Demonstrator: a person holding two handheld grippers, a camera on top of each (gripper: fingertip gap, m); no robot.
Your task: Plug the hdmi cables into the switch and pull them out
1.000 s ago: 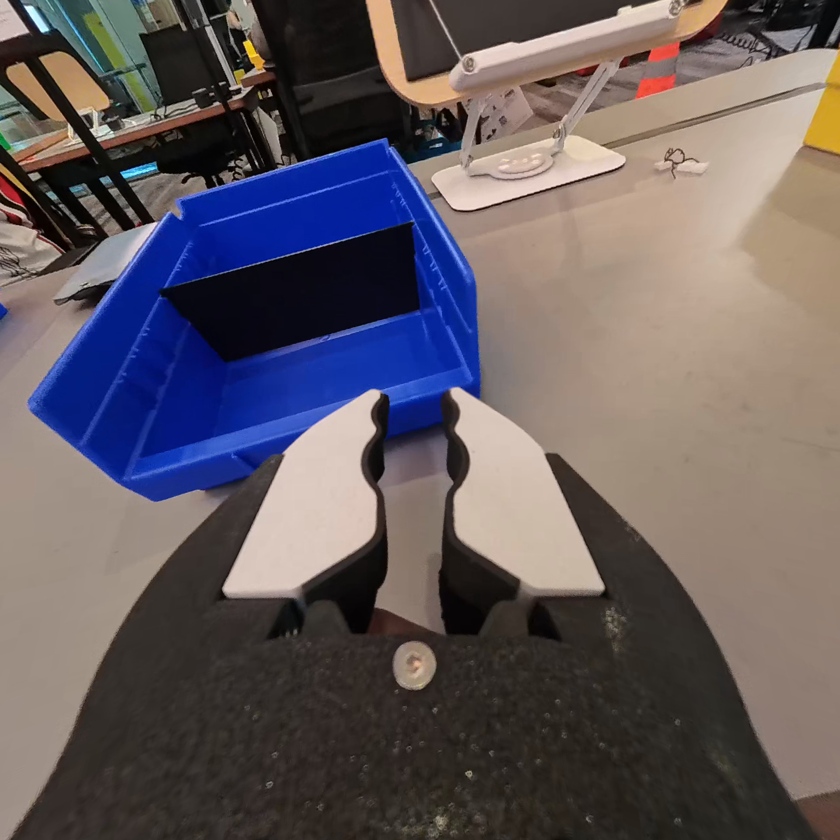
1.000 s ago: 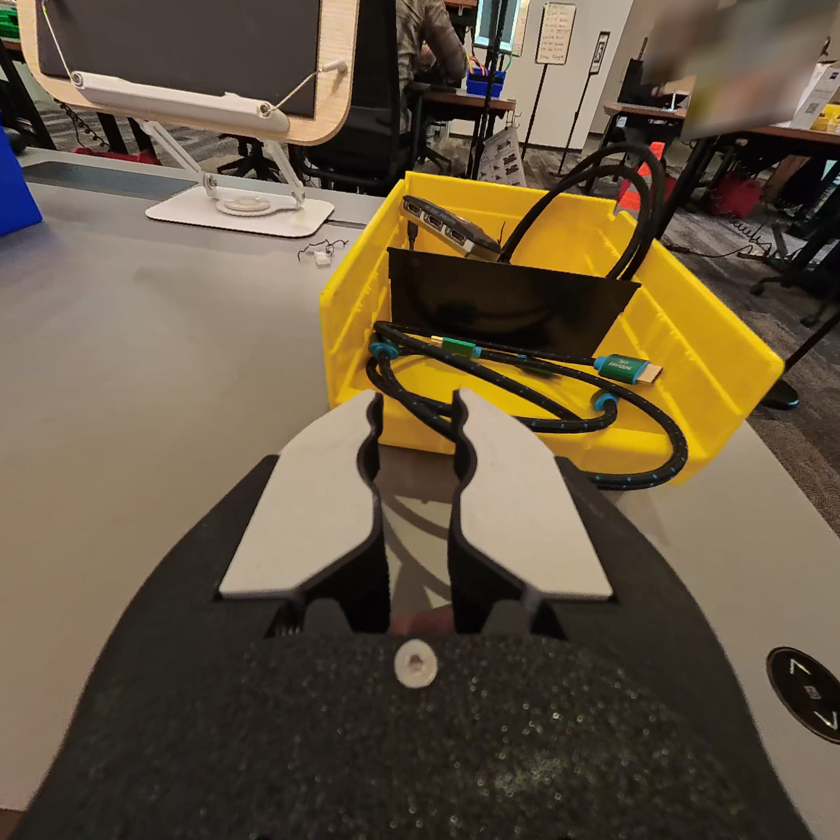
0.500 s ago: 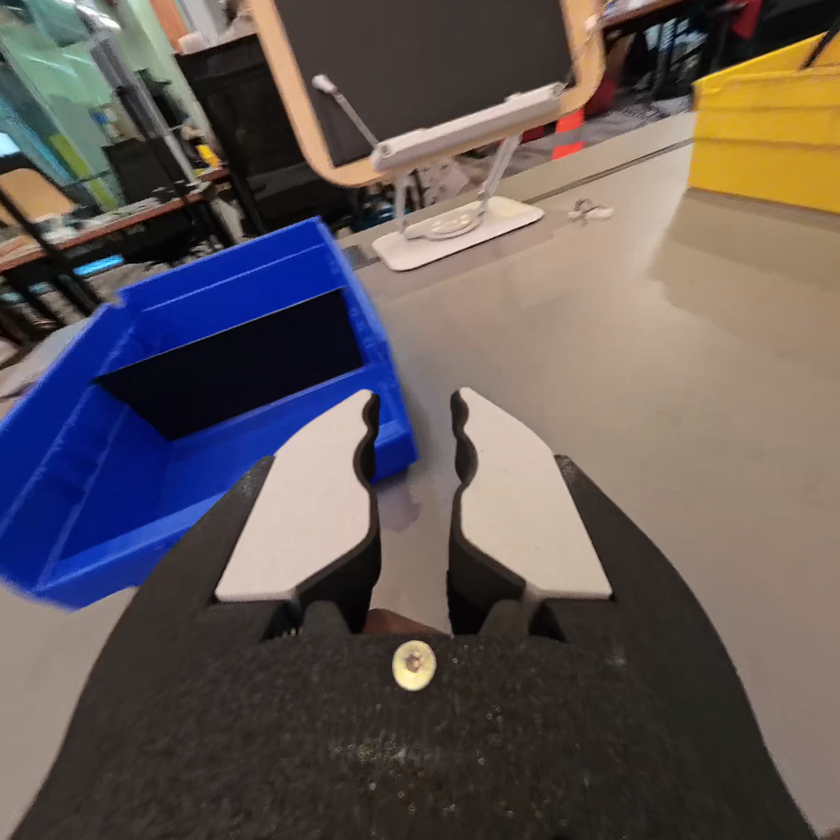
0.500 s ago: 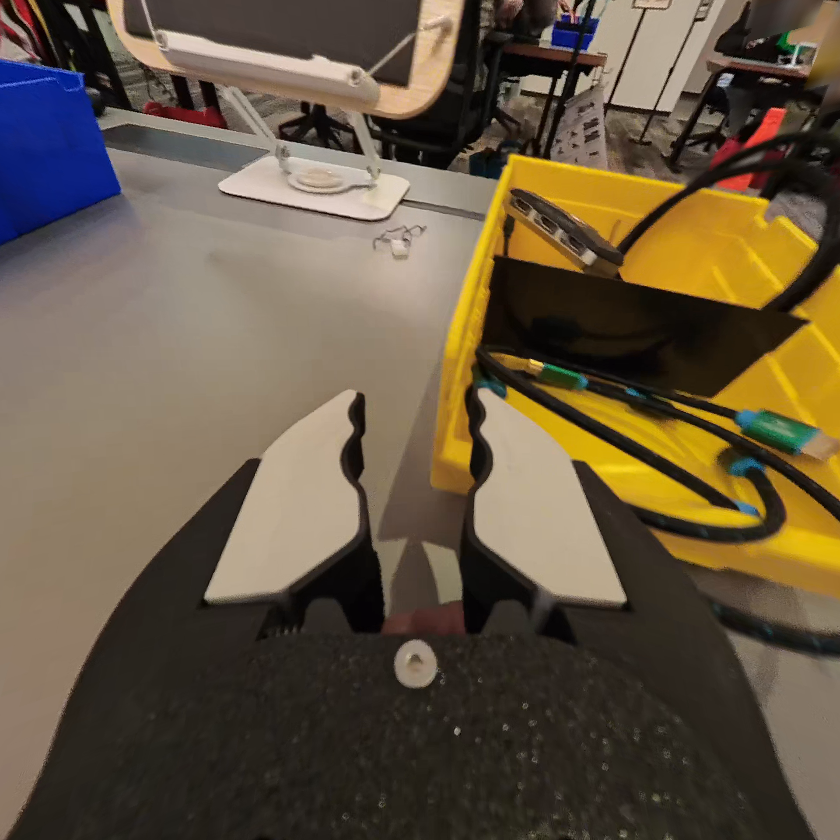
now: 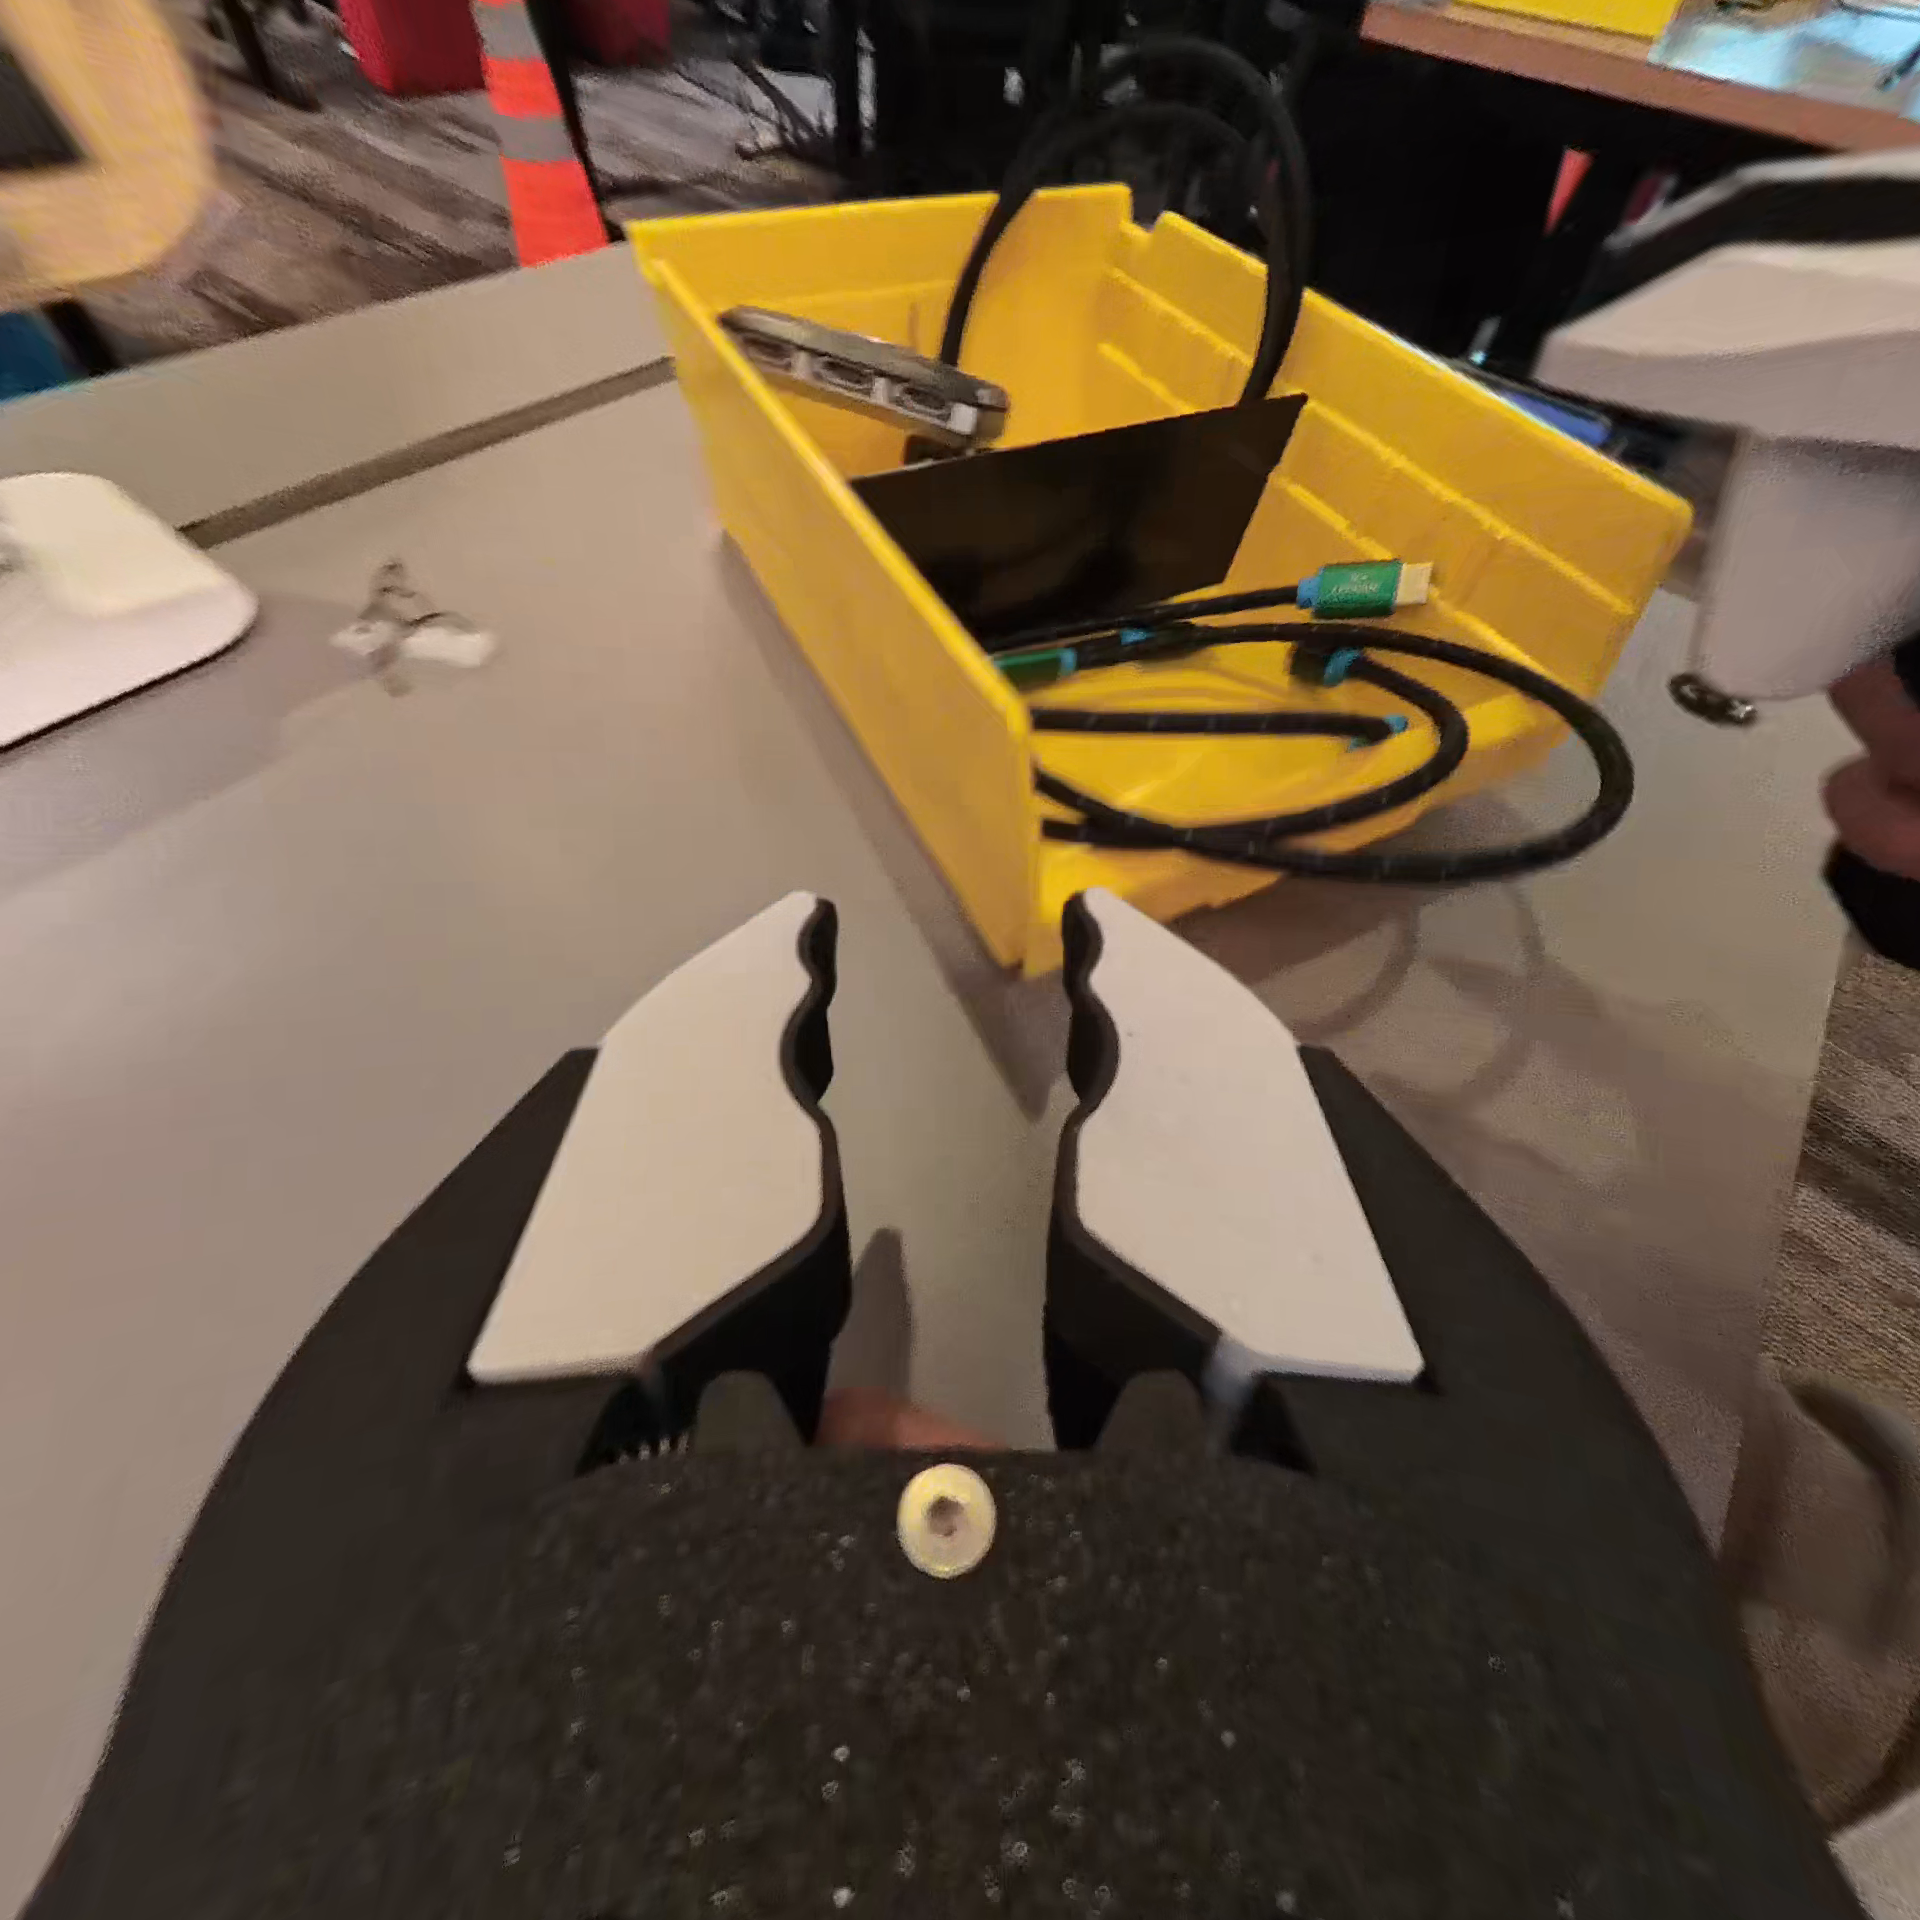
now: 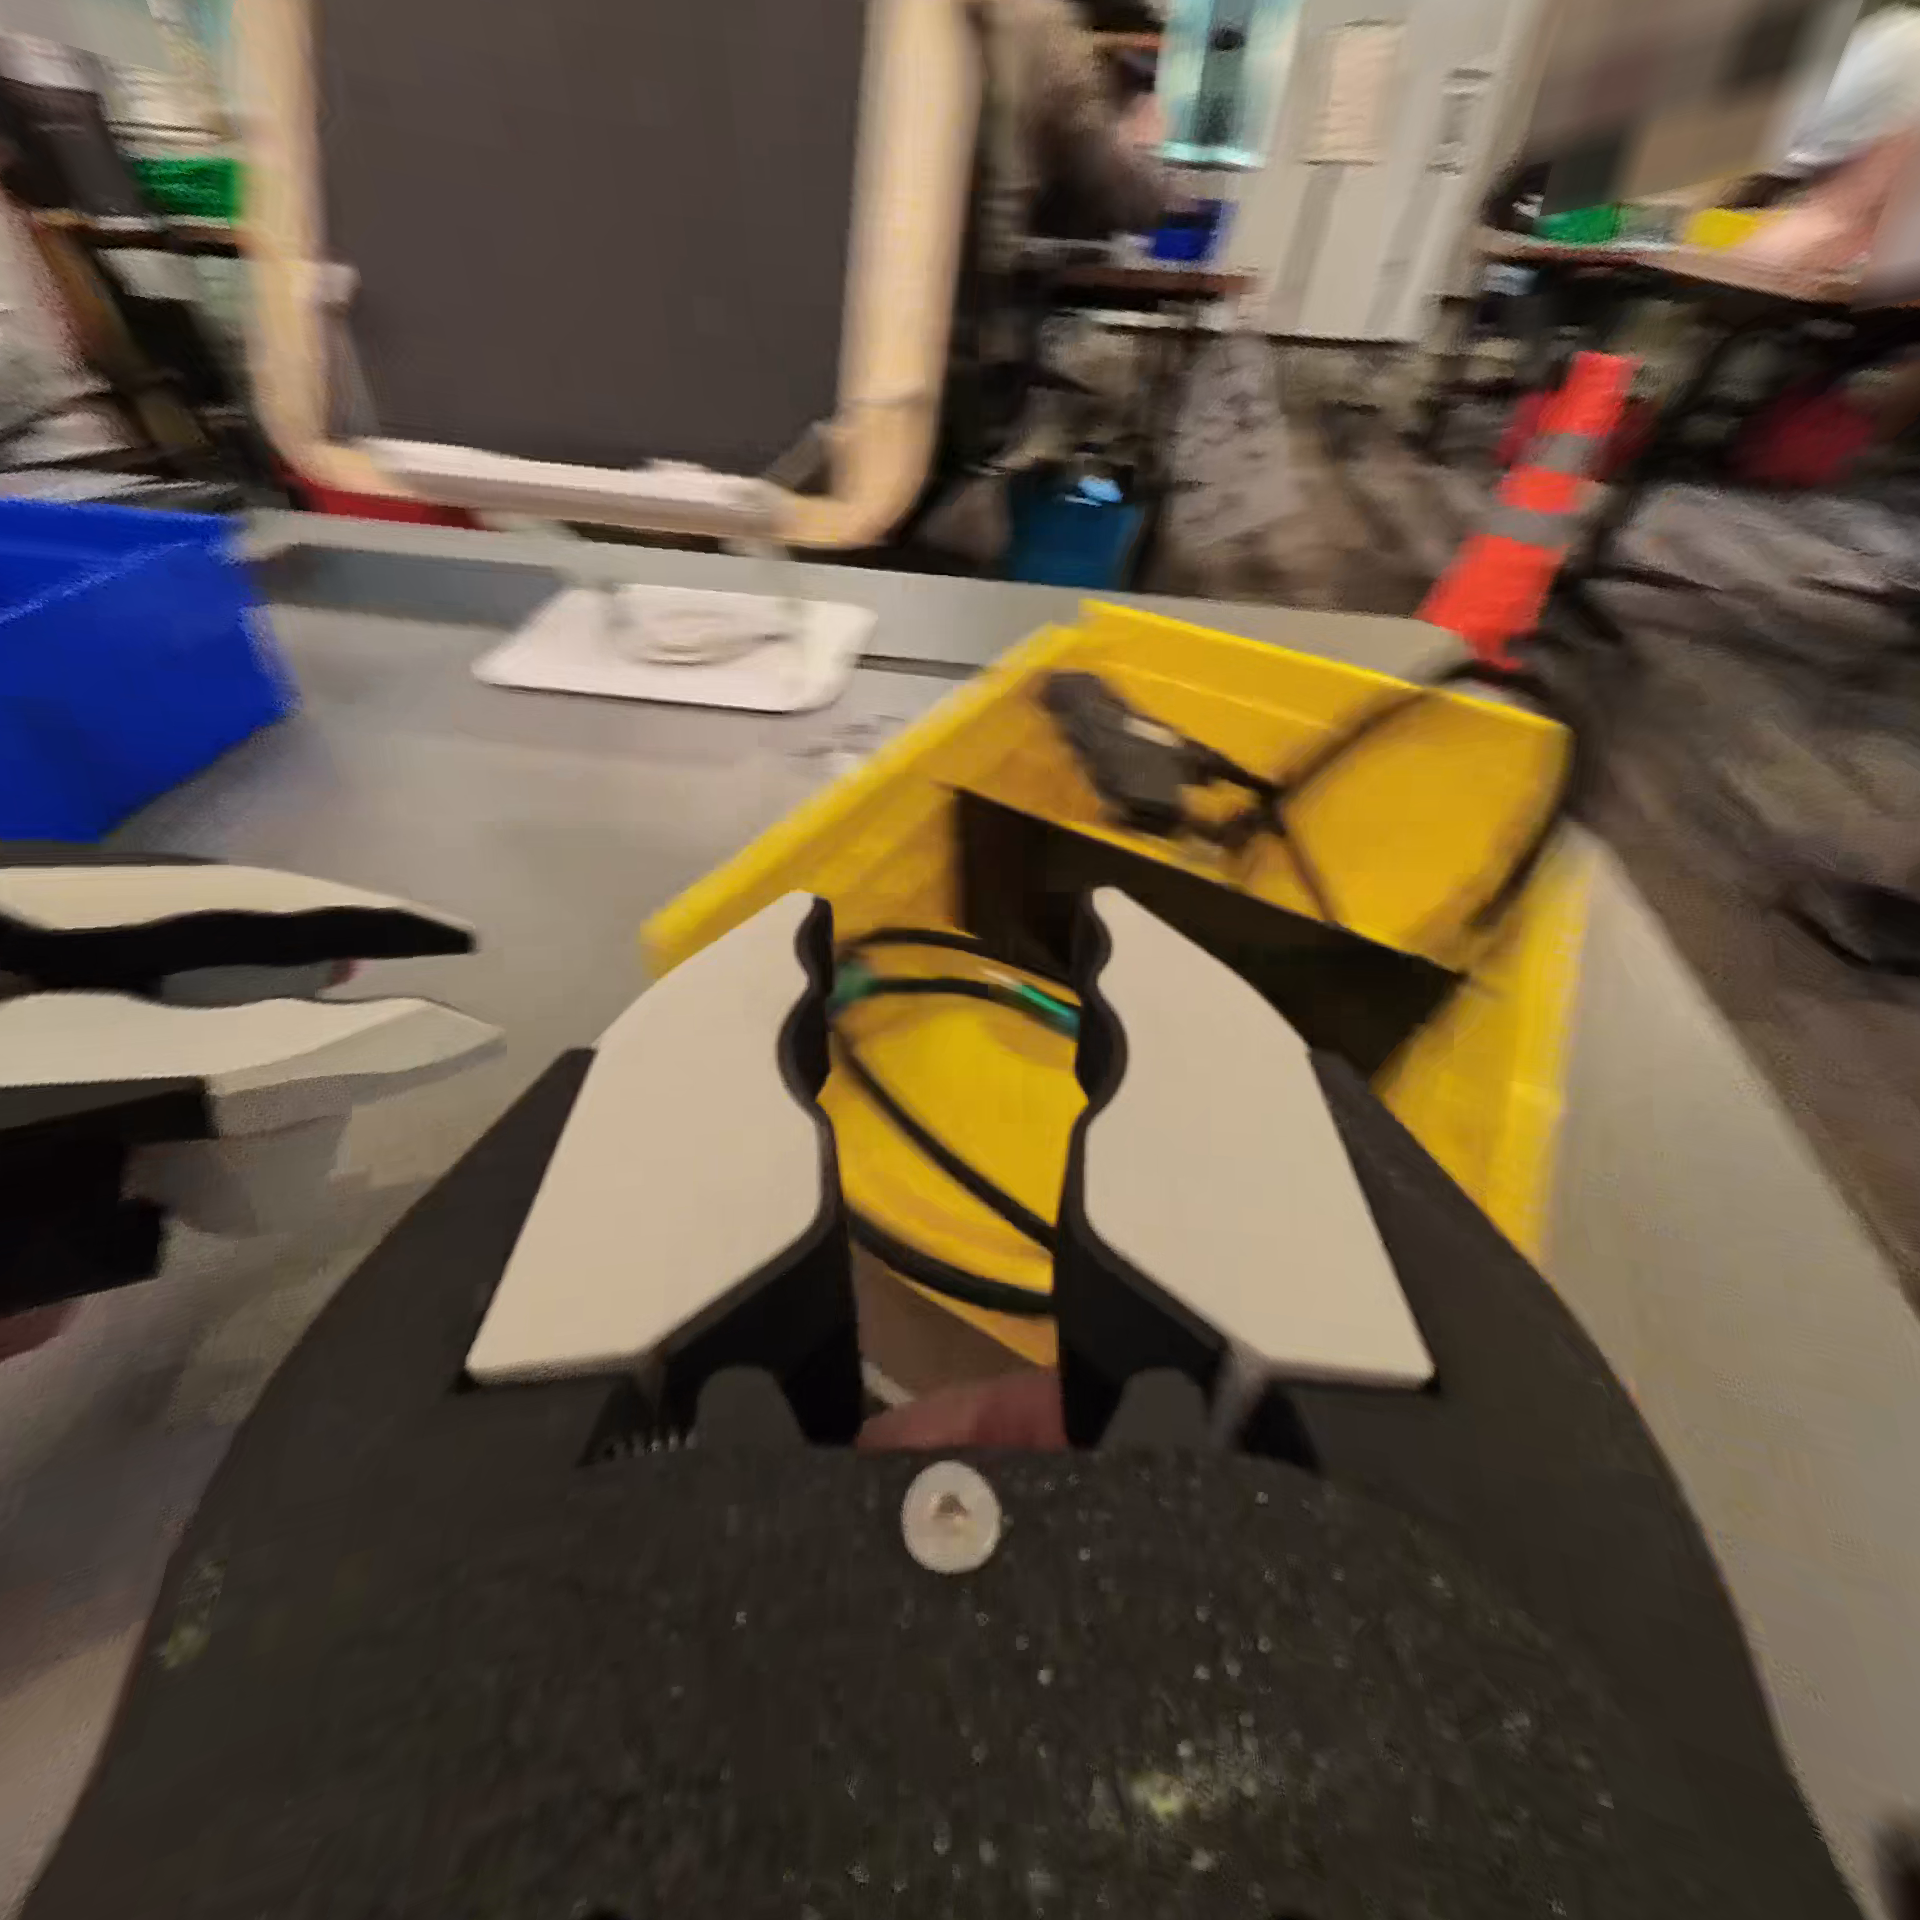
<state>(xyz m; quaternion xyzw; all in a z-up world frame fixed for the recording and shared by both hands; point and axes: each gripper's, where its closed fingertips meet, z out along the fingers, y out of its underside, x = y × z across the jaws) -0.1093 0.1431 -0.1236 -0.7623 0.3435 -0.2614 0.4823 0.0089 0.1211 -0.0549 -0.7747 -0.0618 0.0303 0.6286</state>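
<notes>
Both tools have swung toward the yellow bin point(image 5: 862, 623); the left tool point(image 5: 945, 925) and right tool point(image 6: 951, 920) gape empty, switch point(image 5: 862, 369) and HDMI cables point(image 5: 1351, 748) lying in it ahead

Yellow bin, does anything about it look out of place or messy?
Yes. One braided HDMI cable loops out over the low front lip of the yellow bin onto the table, and the switch sits tilted on the bin's side wall.

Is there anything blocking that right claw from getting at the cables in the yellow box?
Nothing visible does. The right gripper is open above the yellow bin, and the HDMI cables lie loose in the open front compartment. The black divider stands behind them, with the switch beyond it.
</notes>
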